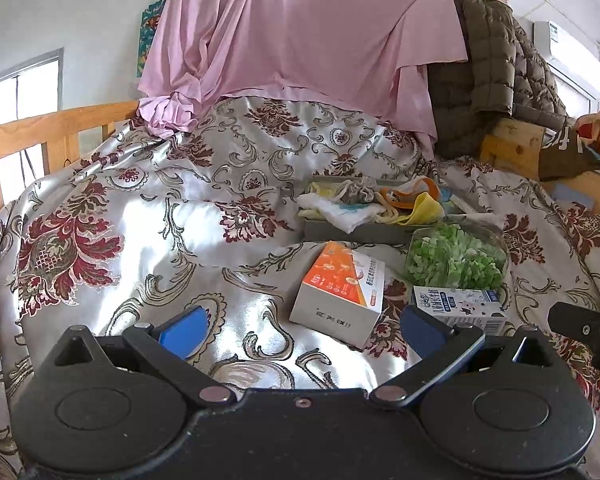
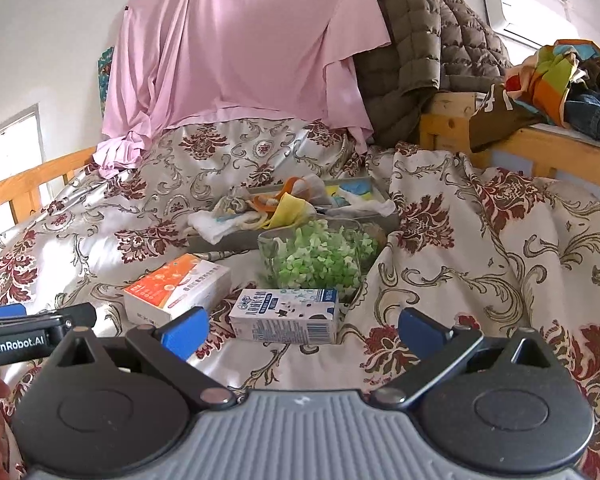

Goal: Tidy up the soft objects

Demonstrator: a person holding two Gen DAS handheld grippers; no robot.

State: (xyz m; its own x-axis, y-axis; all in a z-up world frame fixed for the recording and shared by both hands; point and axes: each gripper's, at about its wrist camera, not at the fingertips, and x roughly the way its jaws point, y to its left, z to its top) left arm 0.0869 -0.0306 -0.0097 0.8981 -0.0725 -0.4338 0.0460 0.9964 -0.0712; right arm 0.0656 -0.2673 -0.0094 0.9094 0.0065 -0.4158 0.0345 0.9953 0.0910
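A grey tray [image 1: 352, 232] [image 2: 392, 222] lies on the patterned bedspread and holds small soft things: a white cloth [image 1: 336, 208] [image 2: 212, 226], a grey drawstring pouch [image 1: 356, 194] [image 2: 232, 204], and yellow and orange cloths [image 1: 420, 206] [image 2: 288, 208]. In front of it stand a clear tub of green bits [image 1: 456, 258] [image 2: 316, 260], an orange and white box [image 1: 338, 292] [image 2: 176, 286] and a small milk carton [image 1: 460, 308] [image 2: 284, 314]. My left gripper [image 1: 302, 330] is open and empty just before the orange box. My right gripper [image 2: 302, 330] is open and empty just before the milk carton.
A pink sheet [image 1: 300, 32] [image 2: 236, 48] hangs behind the bed. A brown quilted jacket [image 1: 488, 68] [image 2: 428, 44] drapes over a wooden frame [image 2: 540, 148] at right, with more clothes [image 2: 560, 80] on it. A wooden rail [image 1: 40, 136] borders the left.
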